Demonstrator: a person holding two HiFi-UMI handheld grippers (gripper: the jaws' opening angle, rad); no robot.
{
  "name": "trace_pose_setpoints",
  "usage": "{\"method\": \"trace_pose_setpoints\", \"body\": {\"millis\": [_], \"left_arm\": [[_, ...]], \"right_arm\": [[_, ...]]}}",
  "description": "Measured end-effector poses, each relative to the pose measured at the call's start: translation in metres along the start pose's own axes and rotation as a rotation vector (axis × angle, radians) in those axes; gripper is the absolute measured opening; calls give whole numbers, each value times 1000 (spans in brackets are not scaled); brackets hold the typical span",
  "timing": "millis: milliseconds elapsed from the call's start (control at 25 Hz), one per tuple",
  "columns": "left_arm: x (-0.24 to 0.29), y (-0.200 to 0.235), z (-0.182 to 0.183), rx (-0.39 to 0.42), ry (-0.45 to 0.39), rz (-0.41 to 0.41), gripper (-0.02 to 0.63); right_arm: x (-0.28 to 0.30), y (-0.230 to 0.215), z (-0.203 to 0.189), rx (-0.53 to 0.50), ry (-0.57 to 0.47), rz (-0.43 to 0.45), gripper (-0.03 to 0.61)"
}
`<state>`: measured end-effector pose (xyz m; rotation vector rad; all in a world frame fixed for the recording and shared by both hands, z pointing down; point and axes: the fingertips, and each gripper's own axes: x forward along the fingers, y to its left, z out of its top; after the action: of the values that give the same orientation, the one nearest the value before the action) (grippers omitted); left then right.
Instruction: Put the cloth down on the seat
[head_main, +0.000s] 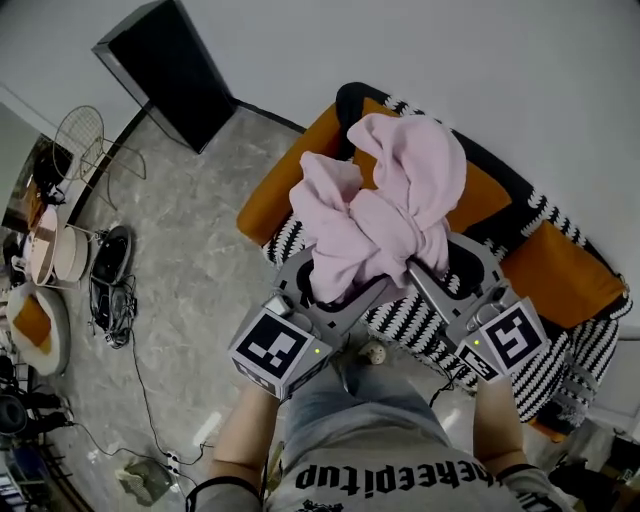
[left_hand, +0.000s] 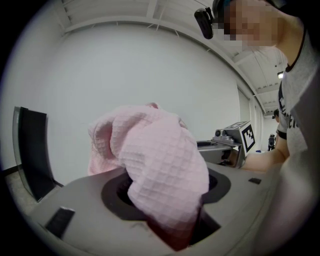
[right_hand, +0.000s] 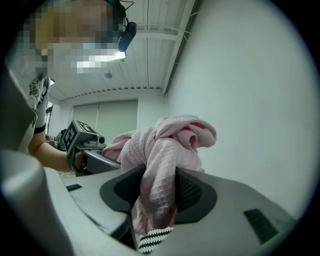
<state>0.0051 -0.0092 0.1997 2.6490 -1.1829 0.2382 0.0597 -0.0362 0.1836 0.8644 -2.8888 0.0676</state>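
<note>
A pink waffle-weave cloth (head_main: 385, 205) is bunched up in the air above the seat (head_main: 420, 320), an orange armchair with a black-and-white striped cover. Both grippers hold it from below and point upward. My left gripper (head_main: 335, 290) is shut on the cloth's lower left part; the cloth (left_hand: 160, 170) fills its jaws in the left gripper view. My right gripper (head_main: 425, 270) is shut on the cloth's right part, where the cloth (right_hand: 160, 175) runs down between the black pads (right_hand: 192, 192). A strip of the striped cover (right_hand: 155, 240) shows below the jaws.
A black panel (head_main: 170, 70) leans on the white wall at the upper left. On the grey stone floor at the left stand a wire basket (head_main: 85, 140), round stools (head_main: 55, 255) and a cable (head_main: 140, 380). The person's legs are right in front of the armchair.
</note>
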Motion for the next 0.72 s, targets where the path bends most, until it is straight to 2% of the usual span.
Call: {"method": "trace_pose_setpoints", "body": {"millis": [400, 720], "left_arm": [[17, 15, -35, -12, 12, 33, 291], [39, 24, -53, -79, 56, 19, 291]], "right_arm": [[14, -9, -39, 35, 58, 39, 192], [22, -28, -63, 81, 127, 46, 192]]}}
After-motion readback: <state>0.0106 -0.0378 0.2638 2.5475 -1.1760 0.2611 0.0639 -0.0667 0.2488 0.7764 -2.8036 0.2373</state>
